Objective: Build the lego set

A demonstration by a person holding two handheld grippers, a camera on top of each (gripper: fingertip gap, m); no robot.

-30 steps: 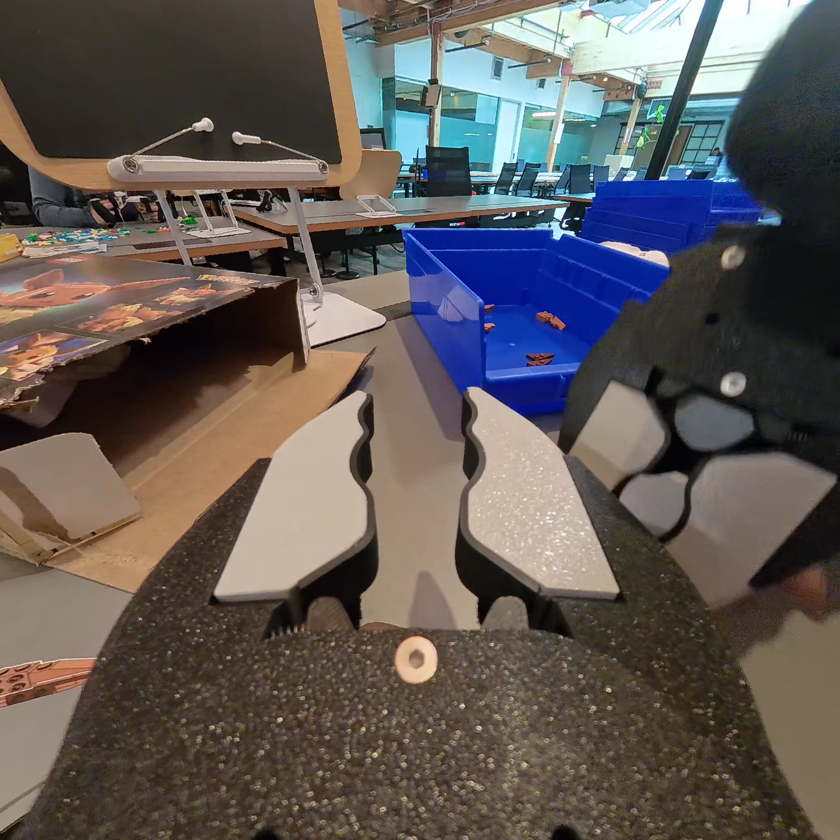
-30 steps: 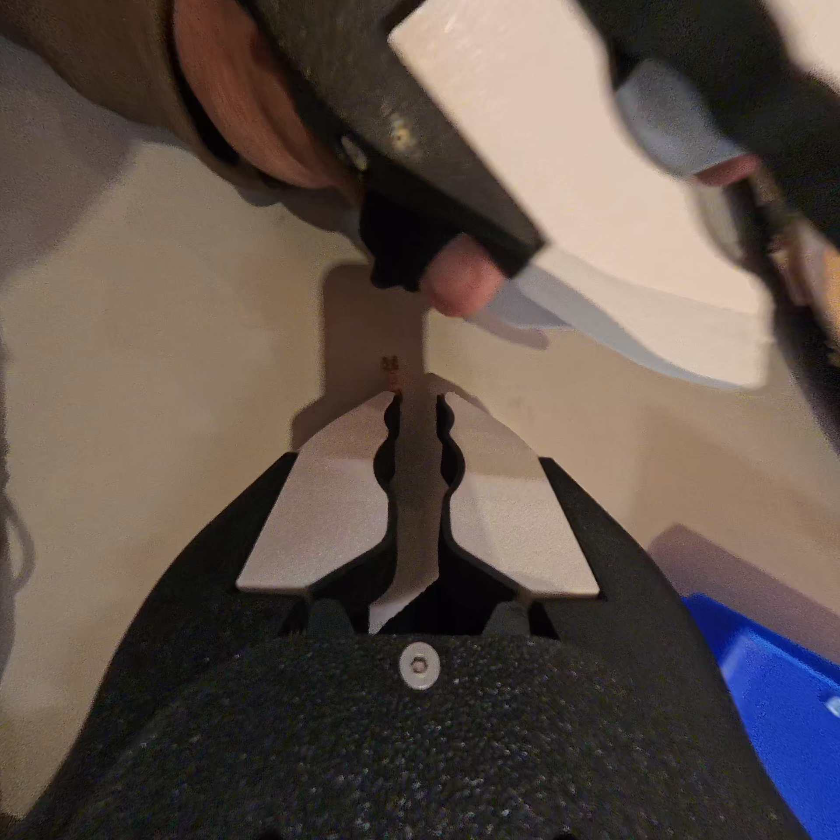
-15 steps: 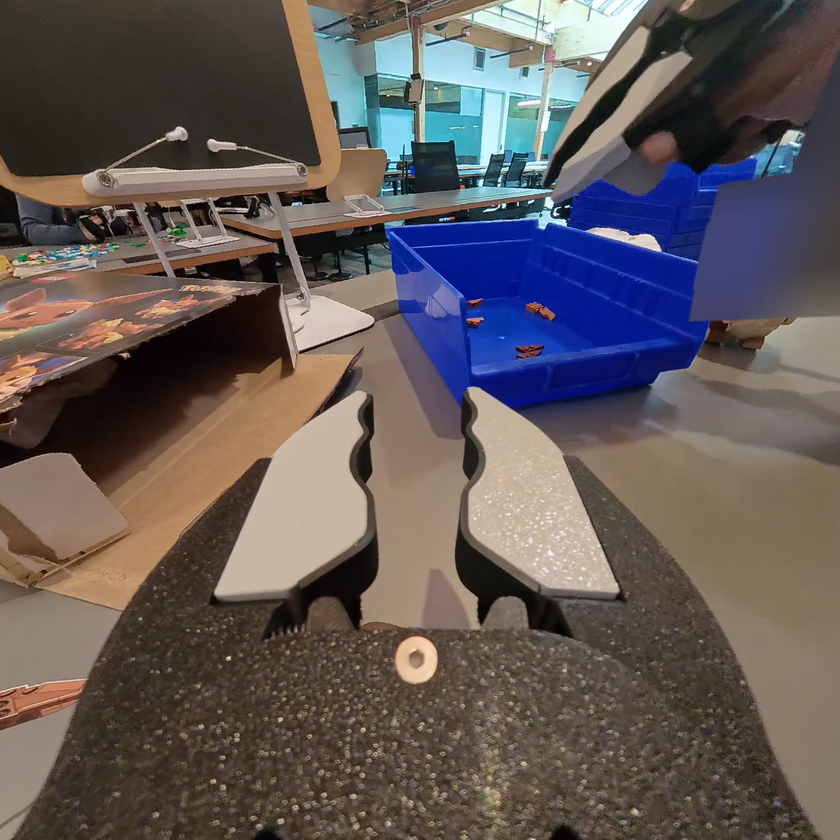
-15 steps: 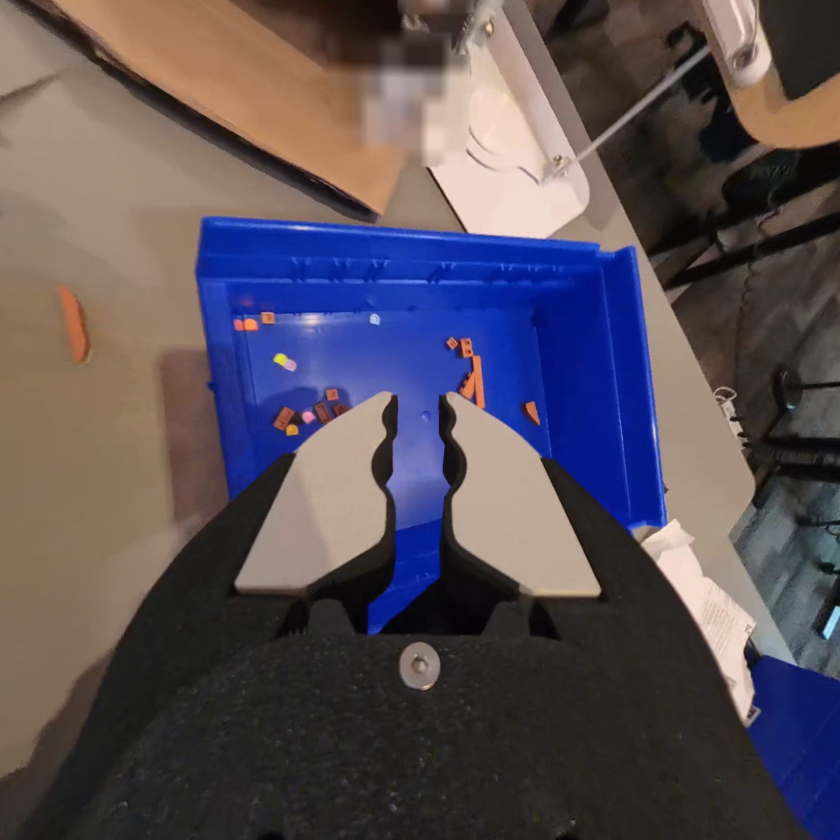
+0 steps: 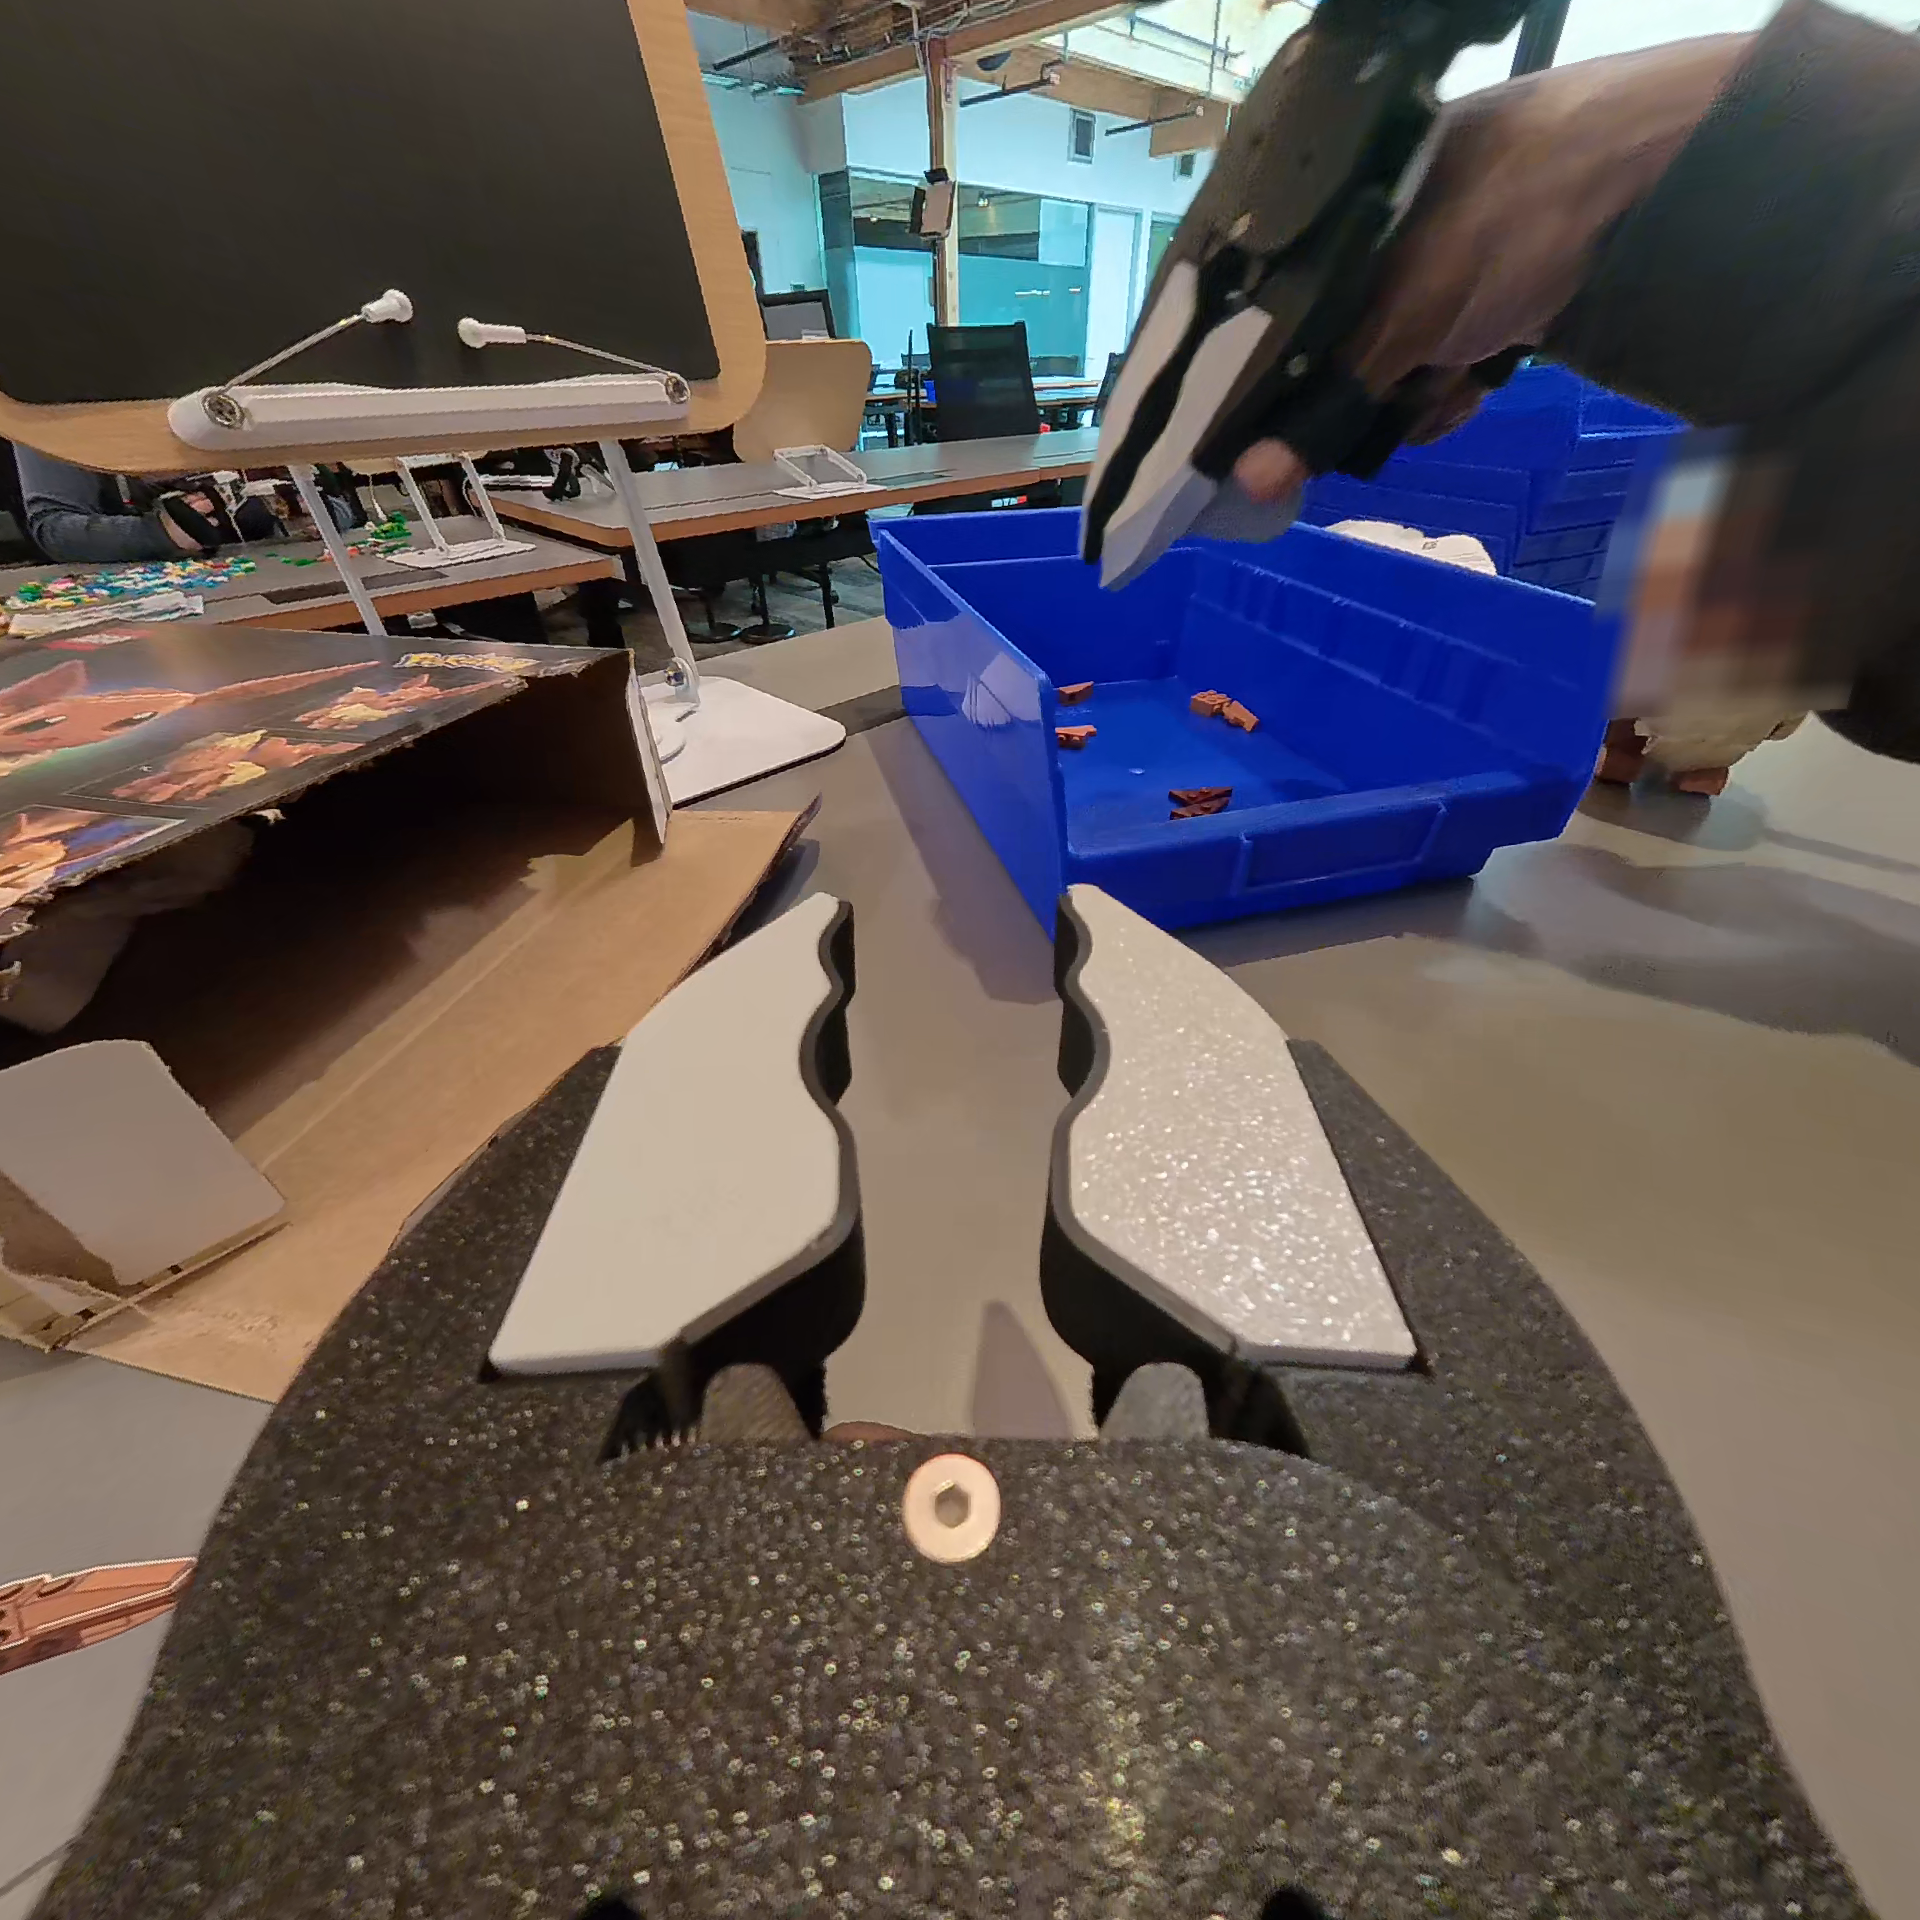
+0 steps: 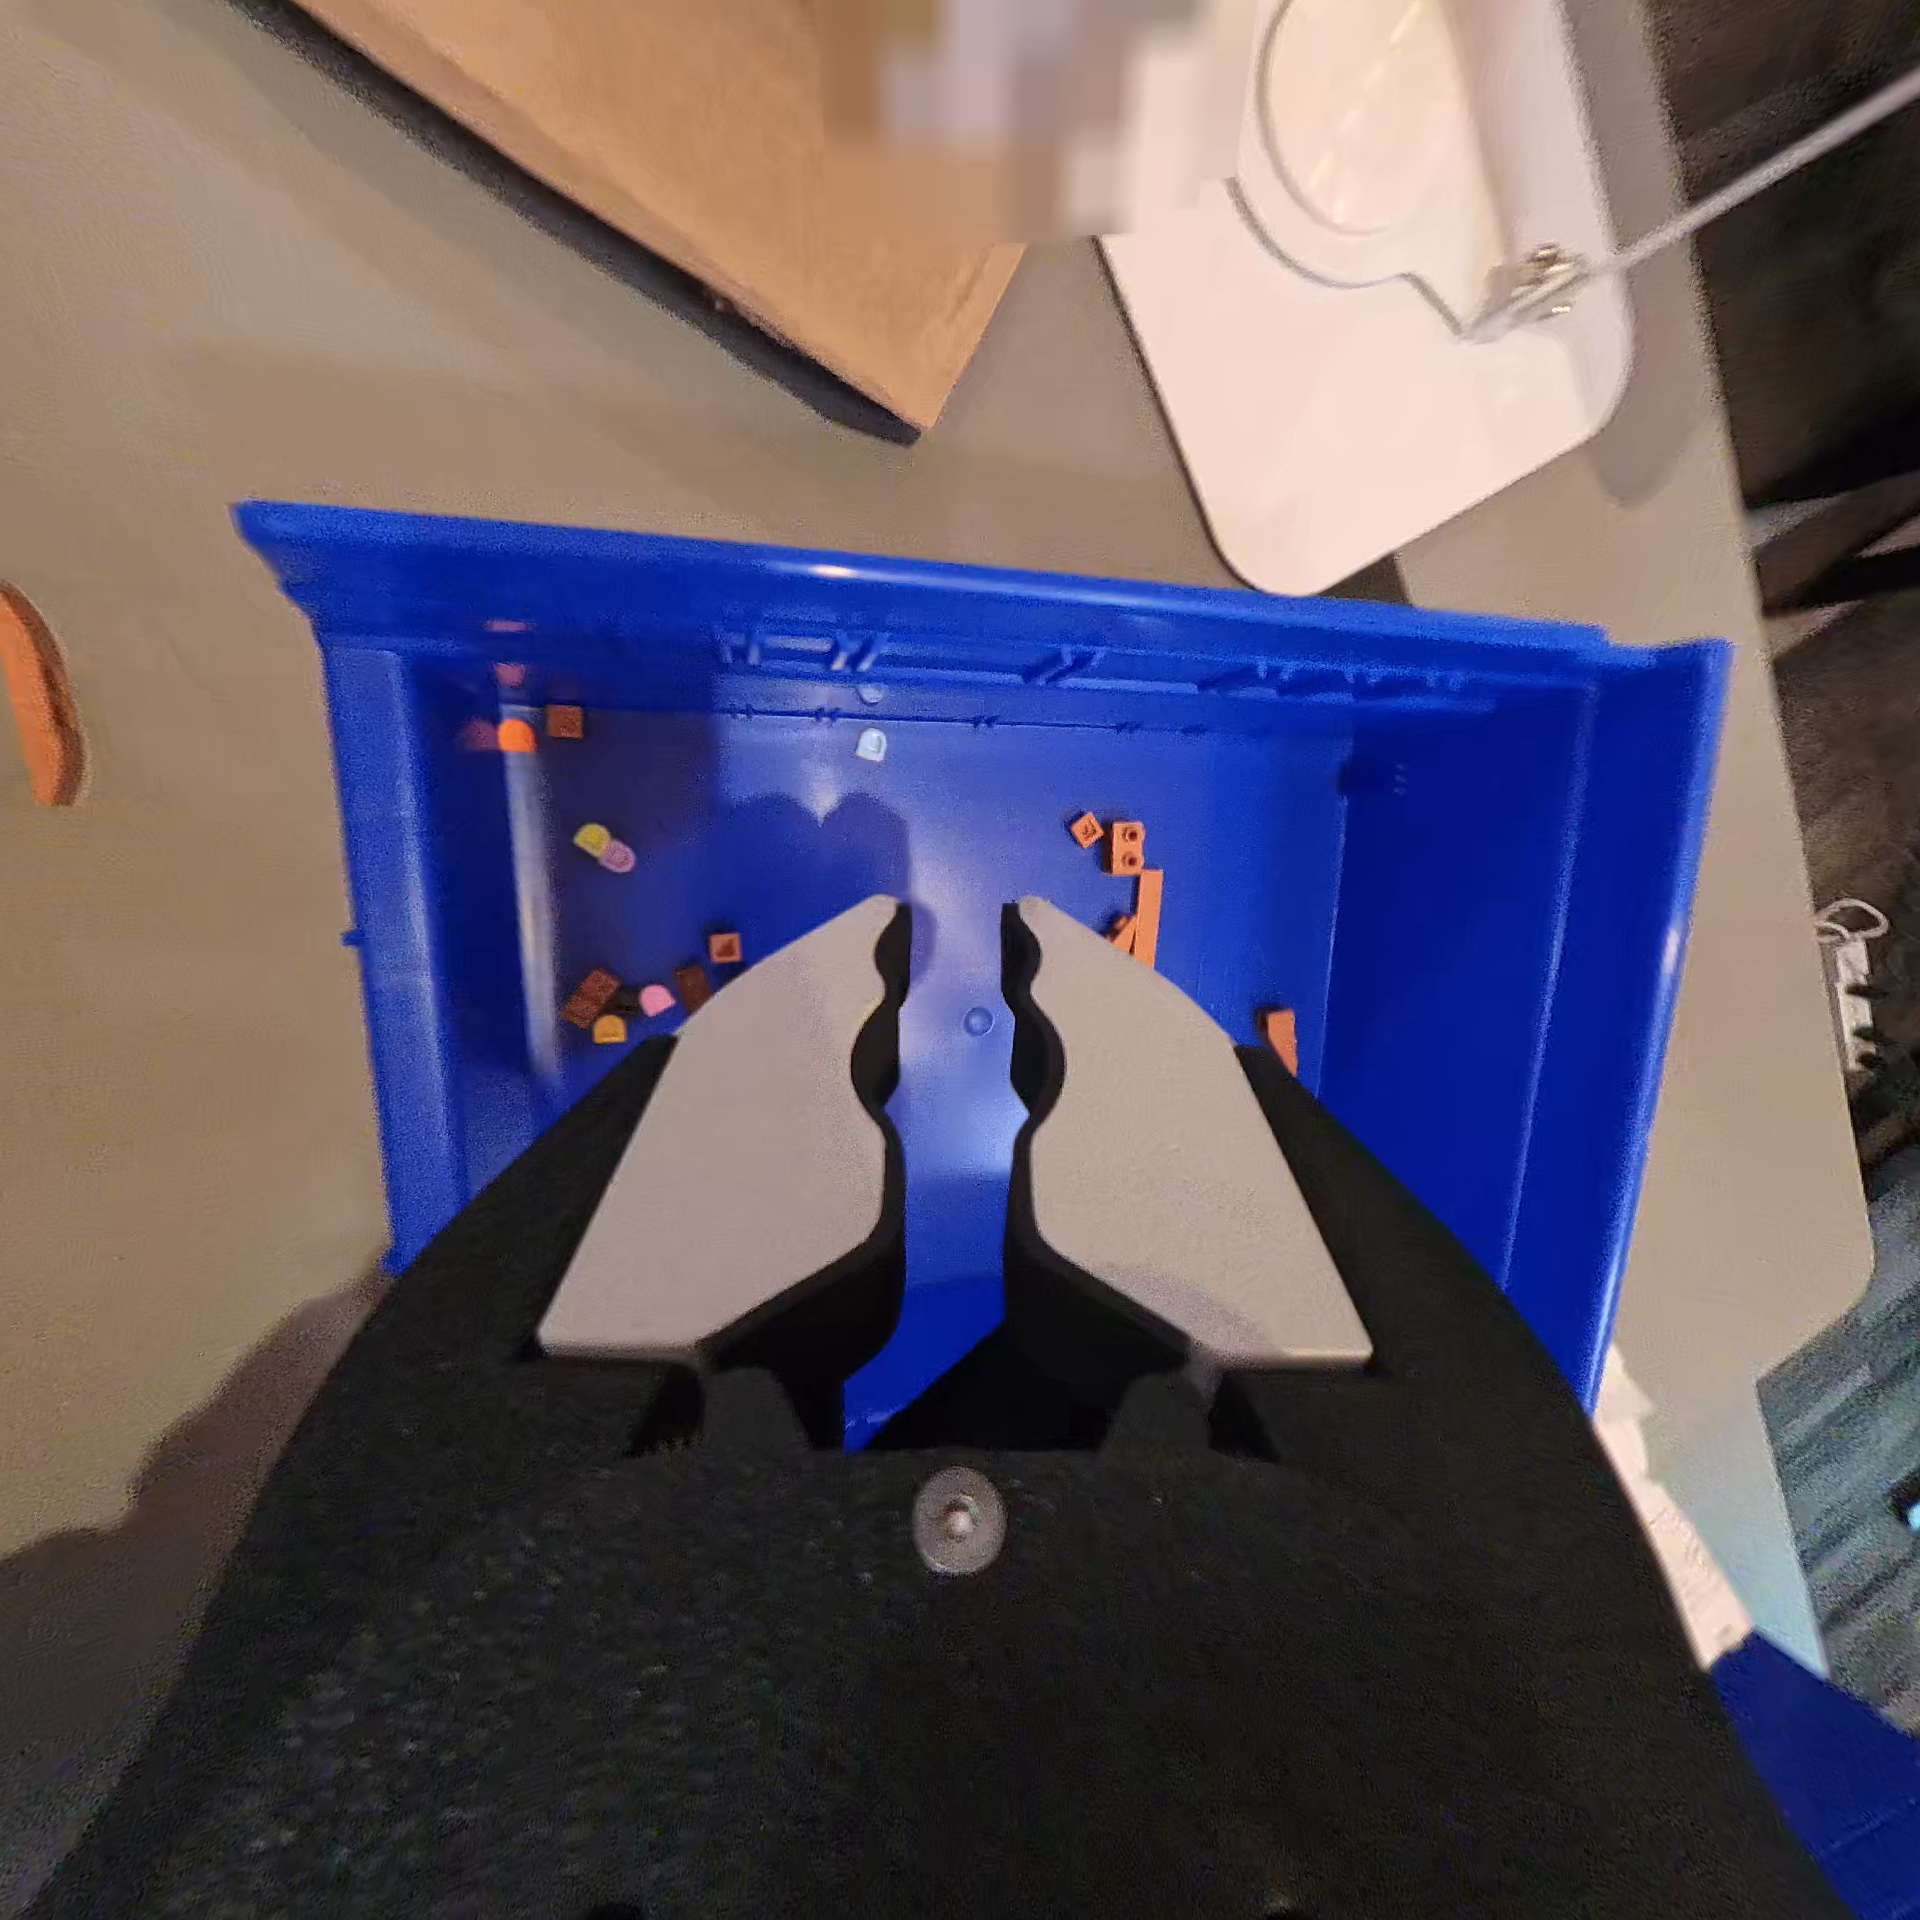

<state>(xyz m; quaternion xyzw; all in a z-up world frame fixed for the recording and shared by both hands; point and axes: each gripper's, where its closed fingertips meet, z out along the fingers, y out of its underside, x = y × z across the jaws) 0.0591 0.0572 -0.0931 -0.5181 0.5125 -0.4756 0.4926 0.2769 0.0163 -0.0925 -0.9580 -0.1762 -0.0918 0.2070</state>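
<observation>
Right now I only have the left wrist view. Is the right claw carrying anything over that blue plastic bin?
Observer: No. In the right wrist view the right claw is open, with only the blue plastic bin floor showing between its fingers.
Operator: I only count a few brown bricks in there. More?
Observer: Yes. A cluster of small pink, yellow and brown pieces lies along the wall your view hides.
Operator: Anything loose outside the bin?
Observer: One curved orange piece lies on the grey table, clear of the bin wall on that same side.
</observation>
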